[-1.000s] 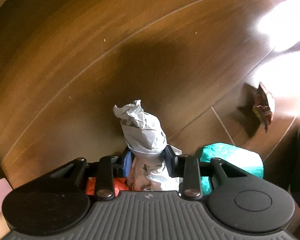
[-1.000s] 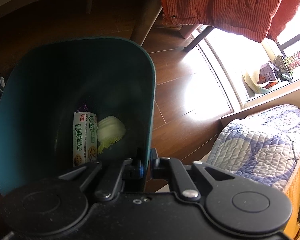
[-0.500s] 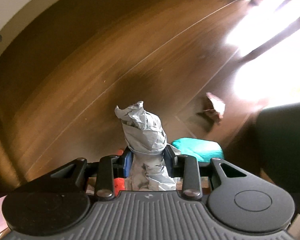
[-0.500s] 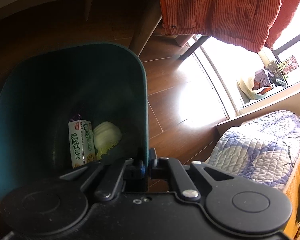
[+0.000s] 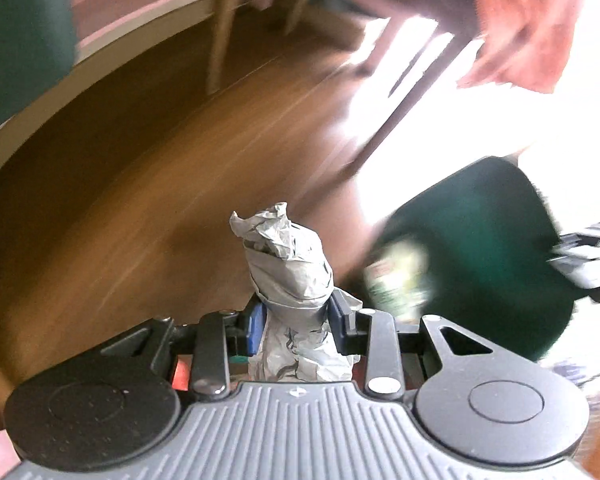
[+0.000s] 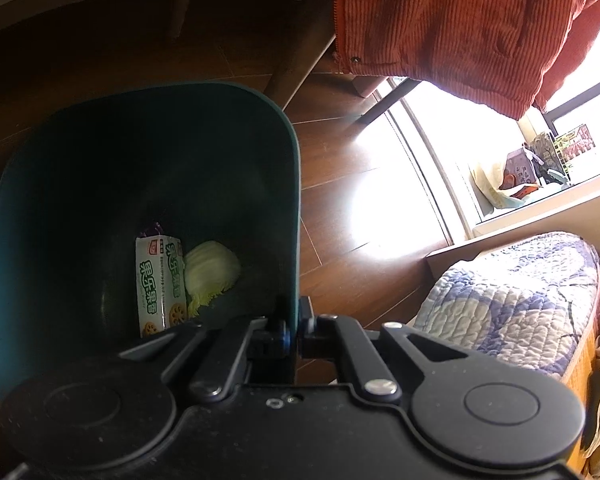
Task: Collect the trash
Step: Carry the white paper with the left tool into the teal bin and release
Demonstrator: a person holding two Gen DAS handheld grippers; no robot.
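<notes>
Two grippers are engaged. The left gripper [image 5: 297, 316] is clamped on a crumpled grey paper wad [image 5: 290, 264], which stands up between its jaws, held above the wooden floor [image 5: 148, 184]. The right gripper [image 6: 294, 330] is pinched onto the near rim of the green bin [image 6: 100, 184], holding it tilted; a snack box [image 6: 158, 280] and cabbage piece [image 6: 210, 274] lie at its bottom. Step in hand, as judged: carrying the wad to the bin. Next, position it over the bin mouth, then release.
</notes>
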